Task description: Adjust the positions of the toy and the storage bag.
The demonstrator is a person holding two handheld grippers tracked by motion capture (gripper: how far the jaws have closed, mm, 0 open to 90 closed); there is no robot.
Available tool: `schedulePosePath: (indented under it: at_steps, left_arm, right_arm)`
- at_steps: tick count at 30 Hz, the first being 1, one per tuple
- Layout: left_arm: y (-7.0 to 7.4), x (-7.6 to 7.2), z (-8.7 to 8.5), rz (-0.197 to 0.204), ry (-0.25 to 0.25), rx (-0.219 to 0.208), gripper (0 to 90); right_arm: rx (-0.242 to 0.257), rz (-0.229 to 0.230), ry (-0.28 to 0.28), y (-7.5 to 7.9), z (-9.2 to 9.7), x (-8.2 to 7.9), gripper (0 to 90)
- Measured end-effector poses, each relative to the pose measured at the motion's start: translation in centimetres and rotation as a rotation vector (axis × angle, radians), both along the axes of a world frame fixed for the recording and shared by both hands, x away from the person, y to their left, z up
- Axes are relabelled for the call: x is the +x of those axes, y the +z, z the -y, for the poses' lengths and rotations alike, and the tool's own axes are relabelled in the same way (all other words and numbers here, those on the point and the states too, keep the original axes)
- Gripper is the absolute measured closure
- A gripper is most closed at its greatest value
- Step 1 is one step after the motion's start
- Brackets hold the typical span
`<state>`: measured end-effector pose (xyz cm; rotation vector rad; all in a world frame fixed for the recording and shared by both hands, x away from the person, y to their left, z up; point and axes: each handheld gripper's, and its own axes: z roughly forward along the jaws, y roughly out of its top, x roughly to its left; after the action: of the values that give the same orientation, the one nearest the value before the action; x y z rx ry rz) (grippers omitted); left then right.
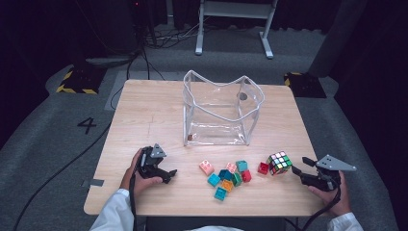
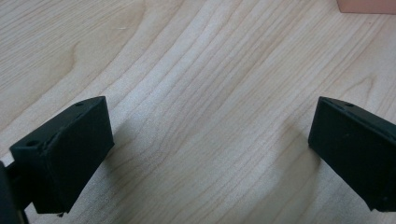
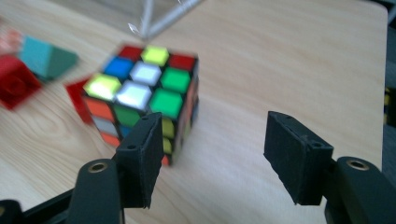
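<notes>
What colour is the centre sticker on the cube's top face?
White; the cube shows best in the right gripper view.

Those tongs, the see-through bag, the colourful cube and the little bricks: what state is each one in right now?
Left tongs: open, nothing between them, low over bare table.
Right tongs: open, empty, aimed at the puzzle cube.
Puzzle cube: scrambled, resting on the table, untouched.
Clear bag: upright, mouth open, seemingly almost empty.
Toy bricks: loose in a cluster in front of the bag.
</notes>
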<state>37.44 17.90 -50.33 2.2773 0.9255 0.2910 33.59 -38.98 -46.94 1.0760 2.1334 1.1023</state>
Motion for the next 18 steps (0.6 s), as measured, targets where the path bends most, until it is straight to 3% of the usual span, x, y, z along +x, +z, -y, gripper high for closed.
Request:
schedulePosePath:
  at_steps: [8, 9, 14, 18]
  left_arm:
    - [0.1, 1.1, 0.6, 0.012, 0.017, 0.009, 0.3]
    - [0.0, 1.2, 0.8, 0.005, 0.011, -0.005, 0.4]
    - [0.1, 2.2, 1.4, 0.014, 0.021, 0.005, 0.3]
    - [0.0, 2.9, 1.9, 0.009, 0.007, -0.002, 0.4]
  right_arm:
    - [-0.014, 0.059, 0.068, 4.1, -2.4, 1.7, 38.9]
    - [-0.013, 0.058, 0.078, 4.5, -2.8, 2.2, 39.0]
    - [-0.006, 0.037, 0.117, 5.6, -4.8, 4.1, 38.8]
    - [-0.04, 0.021, 0.149, 5.8, -7.0, 5.8, 37.6]
